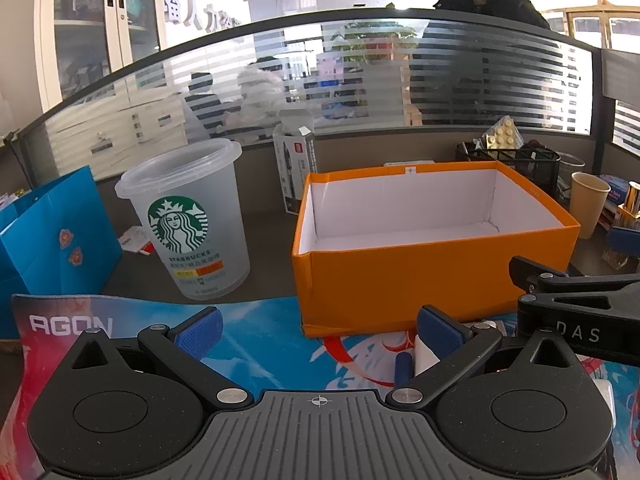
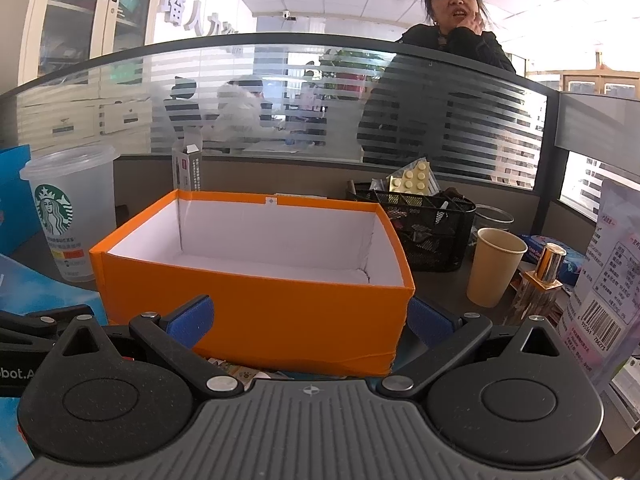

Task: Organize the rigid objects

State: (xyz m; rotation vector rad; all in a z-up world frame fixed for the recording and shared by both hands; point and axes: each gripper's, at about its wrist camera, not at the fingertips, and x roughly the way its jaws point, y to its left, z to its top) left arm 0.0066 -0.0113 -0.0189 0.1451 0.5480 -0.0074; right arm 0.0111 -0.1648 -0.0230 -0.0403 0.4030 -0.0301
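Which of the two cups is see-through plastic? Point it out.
The Starbucks cup, left of the orange box: frosted translucent plastic with a green logo. The other, right of the box, is a plain tan paper cup, opaque.

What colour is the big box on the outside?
Orange outside, white inside. The box shows best in the right wrist view.

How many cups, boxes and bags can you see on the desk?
Cups: 2, a clear plastic cup and a paper cup
Boxes: 2, an orange box and a tall white carton
Bags: 1, a blue bag
Total: 5
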